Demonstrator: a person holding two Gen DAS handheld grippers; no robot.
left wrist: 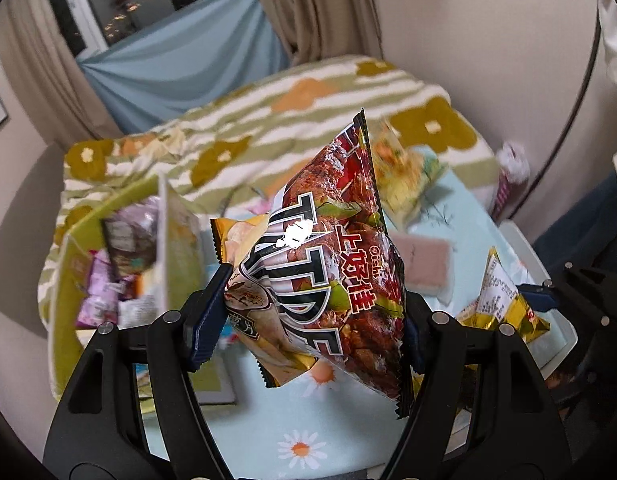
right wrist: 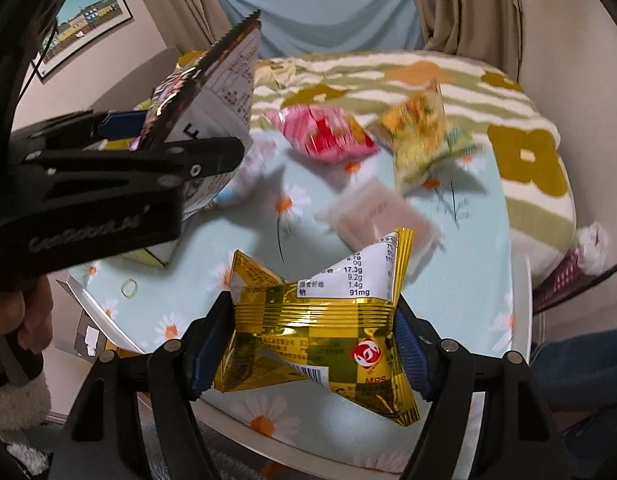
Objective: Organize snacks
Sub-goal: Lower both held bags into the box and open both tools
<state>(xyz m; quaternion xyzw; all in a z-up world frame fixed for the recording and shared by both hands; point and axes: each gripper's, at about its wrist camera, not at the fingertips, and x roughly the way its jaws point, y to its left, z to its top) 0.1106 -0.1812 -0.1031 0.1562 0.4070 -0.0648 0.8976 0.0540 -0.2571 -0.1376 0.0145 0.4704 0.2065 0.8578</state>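
Daisy-print cloth covers the worktop (right wrist: 460,280), its far edge against a flowered blanket (left wrist: 268,120). Left gripper (left wrist: 308,320) has its fingers clenched on a red chip bag (left wrist: 328,248), raised above the worktop's near edge. Right gripper (right wrist: 312,344) grasps a gold packet (right wrist: 308,328) off that edge. Box (left wrist: 108,264) of snacks sits at the left edge.

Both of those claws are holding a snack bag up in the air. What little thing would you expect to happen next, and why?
Probably the left gripper swings its dark red crinkly chip bag left toward the open green cardboard box and lowers it in. The box already holds purple packets, and the bag is clamped clear above the daisy-print tablecloth. The right gripper, shut on the gold foil snack packet, would likely follow.
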